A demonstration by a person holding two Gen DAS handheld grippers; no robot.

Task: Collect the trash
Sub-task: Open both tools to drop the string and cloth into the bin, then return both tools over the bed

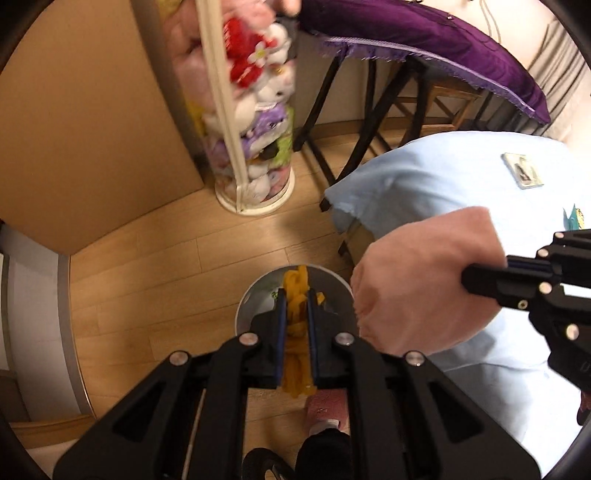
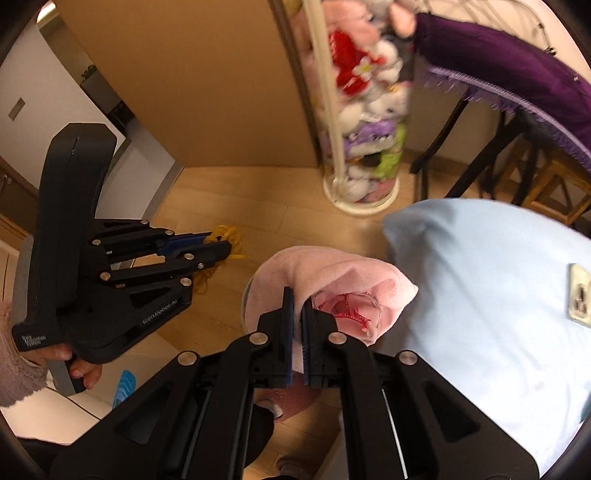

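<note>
A yellow stringy bundle (image 1: 295, 321) is pinched between the pads of my left gripper (image 1: 296, 295), which is shut on it. It hangs right over a round grey bin (image 1: 255, 299) on the wooden floor. My right gripper (image 2: 297, 299) is shut on a crumpled pink cloth (image 2: 332, 277) with red stitching, held above the bin's rim (image 2: 244, 302). The left wrist view shows the pink cloth (image 1: 417, 288) just right of the bin, with the right gripper (image 1: 469, 275) behind it. The right wrist view shows the left gripper (image 2: 221, 243) and its yellow bundle (image 2: 229, 234) to the left.
A table under a light blue cloth (image 1: 443, 173) stands right of the bin, with a small card (image 1: 522, 171) on it. A clear tube of plush toys (image 1: 258, 110) stands behind, beside a purple-draped stand (image 1: 424, 33). A pink slipper (image 1: 327, 410) is near the bin.
</note>
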